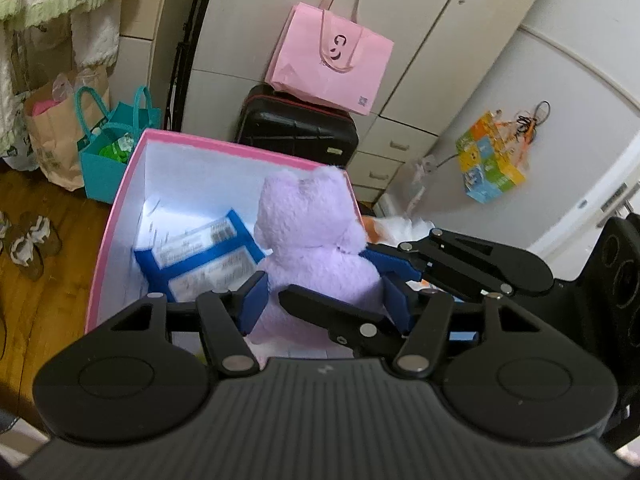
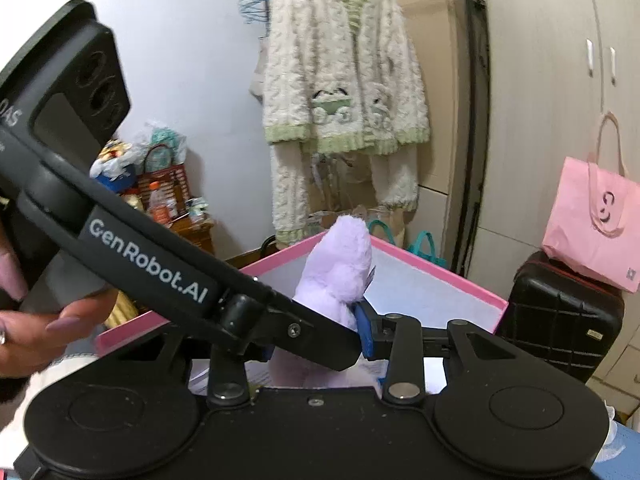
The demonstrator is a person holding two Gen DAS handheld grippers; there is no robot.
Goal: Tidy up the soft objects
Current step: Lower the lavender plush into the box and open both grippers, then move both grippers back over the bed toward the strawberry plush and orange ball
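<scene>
A bedroom corner with pale wardrobe doors [image 1: 420, 40] and a wooden floor [image 1: 36, 280] lies beyond both grippers; a pink shopping bag [image 1: 332, 60] sits on a black suitcase [image 1: 296, 128] ahead, and a fuzzy cardigan [image 2: 344, 80] hangs on the wall. Just past the jaws stands a pink-rimmed box [image 1: 120, 216] holding blue-edged packets [image 1: 200, 256]. The left gripper [image 1: 326, 296] has its blue pads pressed into the sides of a lilac plush toy [image 1: 316, 240], which rises between them above the box. The right gripper [image 2: 320, 340] crosses in from the side, also clamped on the toy's lower body.
</scene>
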